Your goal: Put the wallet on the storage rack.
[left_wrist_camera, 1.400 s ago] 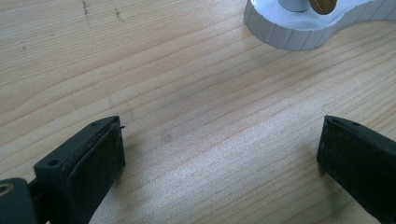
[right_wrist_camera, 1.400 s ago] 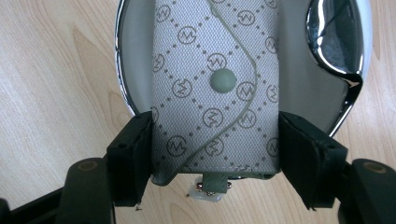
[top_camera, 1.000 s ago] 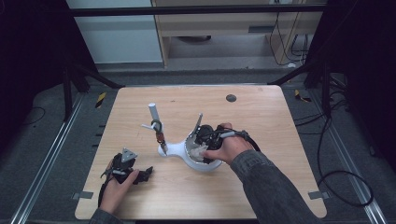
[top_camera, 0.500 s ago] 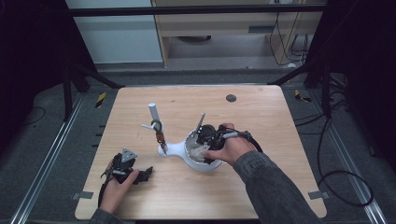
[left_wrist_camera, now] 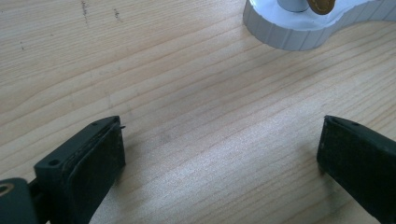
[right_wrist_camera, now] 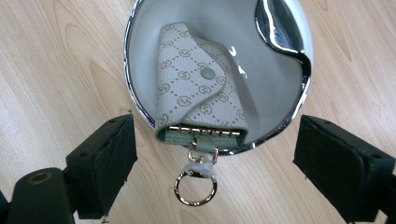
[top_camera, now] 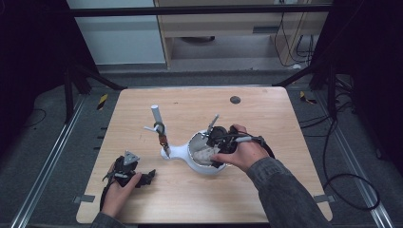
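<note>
A beige patterned key pouch lies in a chrome-rimmed bowl, its gold key ring hanging out over the rim onto the wood. My right gripper hovers over that edge of the bowl. Its jaws have just been opening and now stand wide to either side of the pouch's ring end, the pads touching nothing. In the high view the right gripper sits above the bowl of a white stand. My left gripper rests open on the table near the front left; the left gripper has bare wood between its jaws.
The white stand carries an upright post with small items hung on it; its base lies just ahead of the left jaws. A curved chrome piece rises at the bowl's far rim. A dark round spot marks the table's far side.
Both hands stay about where they were; the right hand remains over the bowl and the left rests at the front left.
</note>
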`<state>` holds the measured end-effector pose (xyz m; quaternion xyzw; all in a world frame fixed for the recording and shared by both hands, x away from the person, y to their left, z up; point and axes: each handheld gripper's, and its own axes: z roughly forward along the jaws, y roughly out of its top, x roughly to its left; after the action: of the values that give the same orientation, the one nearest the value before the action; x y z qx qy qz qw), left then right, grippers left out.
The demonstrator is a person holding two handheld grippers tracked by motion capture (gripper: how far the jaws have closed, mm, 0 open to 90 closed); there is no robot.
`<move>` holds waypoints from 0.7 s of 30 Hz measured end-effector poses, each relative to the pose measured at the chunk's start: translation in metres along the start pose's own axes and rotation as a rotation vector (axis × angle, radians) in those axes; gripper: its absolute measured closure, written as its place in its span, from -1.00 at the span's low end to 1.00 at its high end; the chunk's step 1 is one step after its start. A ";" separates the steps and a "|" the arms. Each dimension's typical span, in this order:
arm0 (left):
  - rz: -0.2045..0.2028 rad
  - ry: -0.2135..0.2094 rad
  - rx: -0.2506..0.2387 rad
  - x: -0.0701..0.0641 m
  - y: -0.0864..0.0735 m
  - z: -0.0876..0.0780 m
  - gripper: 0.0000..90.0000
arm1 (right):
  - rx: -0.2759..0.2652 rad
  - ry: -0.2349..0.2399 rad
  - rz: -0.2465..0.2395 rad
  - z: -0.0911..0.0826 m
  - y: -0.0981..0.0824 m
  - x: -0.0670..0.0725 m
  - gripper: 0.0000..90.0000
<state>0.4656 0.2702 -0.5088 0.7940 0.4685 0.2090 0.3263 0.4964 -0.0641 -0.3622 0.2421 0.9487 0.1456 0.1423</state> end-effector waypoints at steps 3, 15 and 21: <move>0.000 0.000 0.000 0.000 0.000 0.000 -0.99 | -0.018 0.003 0.010 -0.003 -0.004 -0.002 -0.72; -0.005 0.000 -0.002 -0.001 0.000 0.000 -0.99 | -0.091 -0.028 0.063 -0.014 -0.023 -0.009 -0.79; -0.003 -0.001 0.000 -0.001 0.000 0.000 -0.99 | -0.114 -0.033 0.099 -0.017 -0.033 -0.015 -0.82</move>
<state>0.4650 0.2699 -0.5089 0.7932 0.4696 0.2083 0.3268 0.4894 -0.1028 -0.3551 0.2827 0.9232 0.2022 0.1643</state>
